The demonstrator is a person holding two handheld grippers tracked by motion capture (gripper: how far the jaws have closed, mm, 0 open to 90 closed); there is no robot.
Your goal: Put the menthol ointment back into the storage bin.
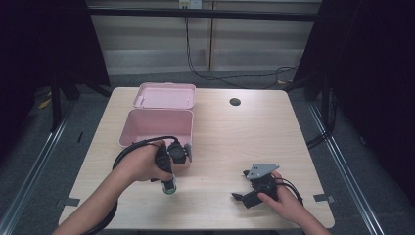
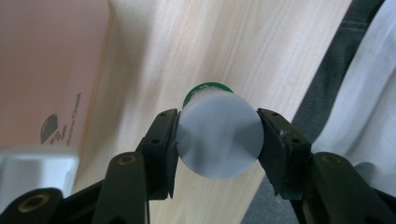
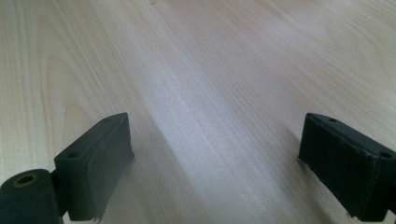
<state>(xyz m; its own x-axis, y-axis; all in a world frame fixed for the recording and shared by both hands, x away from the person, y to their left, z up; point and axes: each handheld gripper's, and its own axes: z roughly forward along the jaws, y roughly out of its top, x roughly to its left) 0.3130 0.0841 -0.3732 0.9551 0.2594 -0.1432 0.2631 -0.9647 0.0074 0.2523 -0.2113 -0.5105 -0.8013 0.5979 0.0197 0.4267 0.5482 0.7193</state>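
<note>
left gripper (image 2: 218,140) clamps a small white bottle with a green cap (image 2: 219,135) just beside the pink box (image 1: 156,126). right gripper (image 3: 215,163) rests splayed wide on the table (image 1: 230,142), nothing between its jaws.

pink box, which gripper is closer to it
Left. The left gripper sits just in front of the pink box, holding a small bottle; the right gripper rests well off to its right.

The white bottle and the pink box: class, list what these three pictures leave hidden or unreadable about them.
- White bottle: the left gripper view shows its flat base and a sliver of the green cap; its sides are hidden by its own base and the jaws.
- The bottle's label: too small in the high view.
- Print on the pink box: blurred in the left gripper view.
- Box interior: its near wall and the left hand hide part of the floor in the high view.
</note>
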